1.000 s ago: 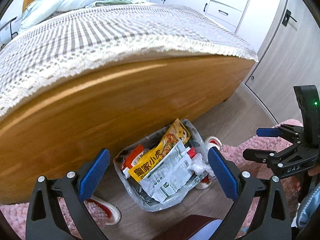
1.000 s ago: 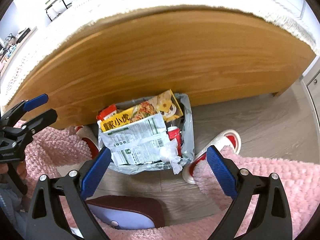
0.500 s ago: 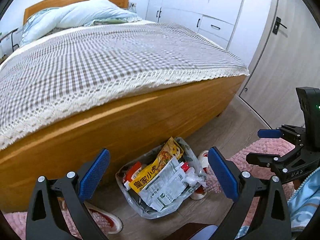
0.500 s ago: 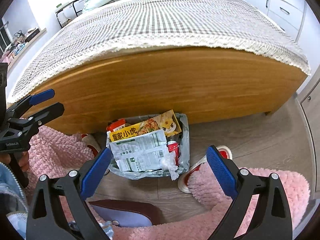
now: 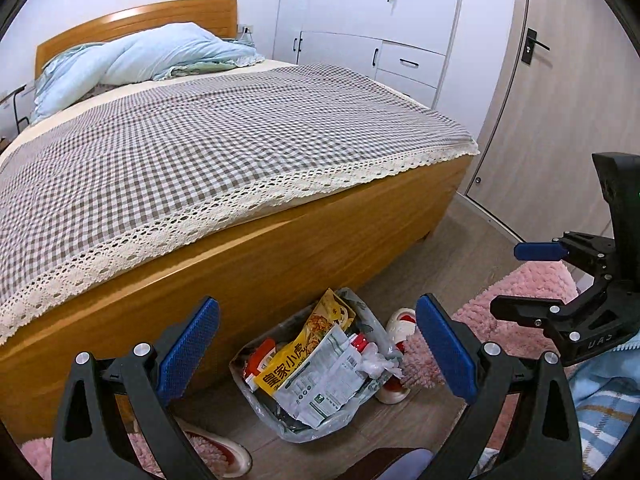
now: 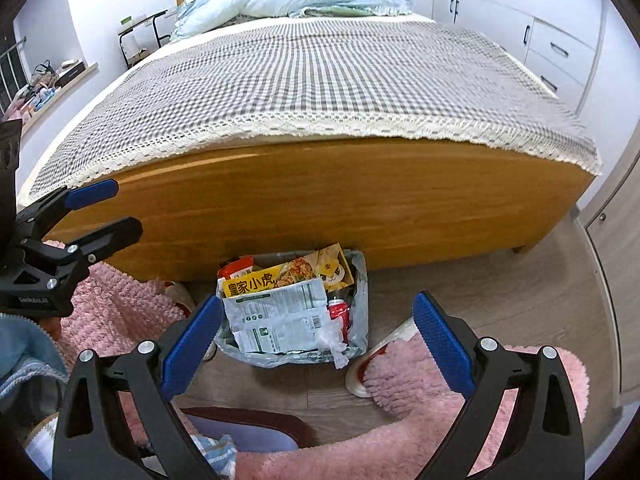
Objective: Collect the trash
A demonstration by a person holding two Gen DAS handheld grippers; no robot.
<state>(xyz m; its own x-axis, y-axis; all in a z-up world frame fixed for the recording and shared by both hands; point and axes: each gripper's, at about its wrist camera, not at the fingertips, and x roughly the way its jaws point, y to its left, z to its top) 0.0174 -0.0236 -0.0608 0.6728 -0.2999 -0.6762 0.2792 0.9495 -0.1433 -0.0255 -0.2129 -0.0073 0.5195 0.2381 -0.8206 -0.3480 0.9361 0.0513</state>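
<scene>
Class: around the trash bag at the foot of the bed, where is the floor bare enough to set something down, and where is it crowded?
Bare wood floor lies right of the trash bag, between the bed frame and the pink rug. Left of the bag is crowded: a second rug and slipper. Another slipper sits at the bag's right corner.

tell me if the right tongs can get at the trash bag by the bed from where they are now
Probably yes. The right tongs are open and empty, aimed straight at the trash bag on the floor against the bed frame. Nothing lies between them; the pink rug and slipper sit off to the side.
</scene>
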